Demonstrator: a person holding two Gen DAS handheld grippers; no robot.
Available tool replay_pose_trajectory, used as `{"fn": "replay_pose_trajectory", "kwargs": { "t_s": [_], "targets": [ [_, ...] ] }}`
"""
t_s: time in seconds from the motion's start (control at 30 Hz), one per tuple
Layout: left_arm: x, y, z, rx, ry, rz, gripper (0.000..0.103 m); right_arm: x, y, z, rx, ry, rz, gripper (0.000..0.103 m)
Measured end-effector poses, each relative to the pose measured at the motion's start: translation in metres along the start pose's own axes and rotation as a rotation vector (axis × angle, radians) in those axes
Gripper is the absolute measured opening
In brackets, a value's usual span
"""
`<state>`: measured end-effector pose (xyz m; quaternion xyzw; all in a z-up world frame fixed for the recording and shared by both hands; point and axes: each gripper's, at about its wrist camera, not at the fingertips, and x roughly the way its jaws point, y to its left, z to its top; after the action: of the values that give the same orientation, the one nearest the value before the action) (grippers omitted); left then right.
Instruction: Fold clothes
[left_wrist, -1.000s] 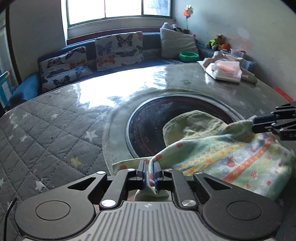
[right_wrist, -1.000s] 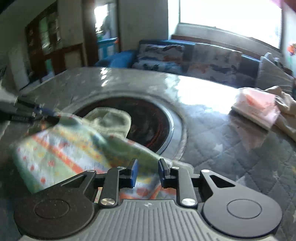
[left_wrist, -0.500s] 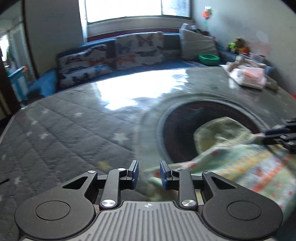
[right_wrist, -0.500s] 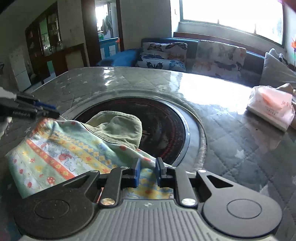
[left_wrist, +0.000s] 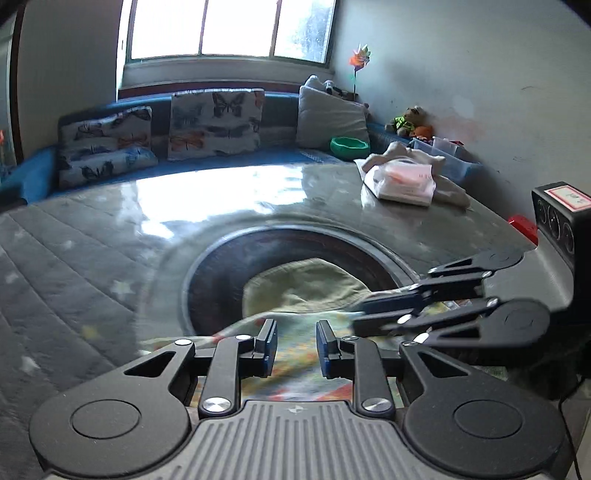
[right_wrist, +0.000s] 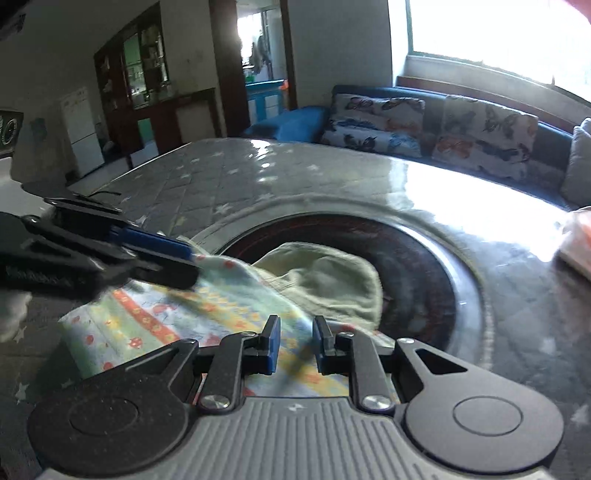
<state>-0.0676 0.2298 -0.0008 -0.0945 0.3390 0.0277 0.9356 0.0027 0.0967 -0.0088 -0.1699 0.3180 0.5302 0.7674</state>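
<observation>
A small child's garment, patterned with coloured stripes and mushrooms (right_wrist: 147, 325) and with a plain green part (right_wrist: 325, 273), lies on the table, half over the dark round inset (left_wrist: 221, 266). My left gripper (left_wrist: 295, 332) is open just above the patterned cloth (left_wrist: 295, 380), with nothing pressed between its pads. My right gripper (right_wrist: 295, 328) hovers over the garment's near edge; its jaws are opening and the pads grip nothing. Each gripper shows in the other's view: the right gripper (left_wrist: 360, 315) at the garment's right side, the left gripper (right_wrist: 194, 266) at its left corner.
The table has a grey quilted star cover (left_wrist: 74, 258) under glossy film. A pink-and-white packet on beige cloth (left_wrist: 406, 181) lies at the far right. A black box (left_wrist: 561, 218) stands at the right edge. A green bowl (left_wrist: 349, 146) and cushions sit on the blue sofa behind.
My left gripper let go of the garment's corner and opened. The right gripper's jaws narrowed, then widened again. Both grippers have drawn closer together over the garment.
</observation>
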Motion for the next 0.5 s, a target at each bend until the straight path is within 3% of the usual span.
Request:
{"fn": "replay_pose_trajectory", "kwargs": {
  "t_s": [0.13, 0.33, 0.5],
  "targets": [
    [0.017, 0.0, -0.008, -0.004, 0.043, 0.02, 0.025, -0.005, 0.006, 0.0, -0.033, 0.001, -0.015, 0.019],
    [0.021, 0.006, -0.012, -0.016, 0.059, 0.015, 0.025, -0.027, 0.03, -0.01, -0.121, 0.015, 0.081, 0.019],
    [0.021, 0.006, -0.013, -0.013, 0.061, 0.026, 0.025, -0.034, 0.049, -0.022, -0.193, 0.022, 0.073, 0.019]
  ]
}}
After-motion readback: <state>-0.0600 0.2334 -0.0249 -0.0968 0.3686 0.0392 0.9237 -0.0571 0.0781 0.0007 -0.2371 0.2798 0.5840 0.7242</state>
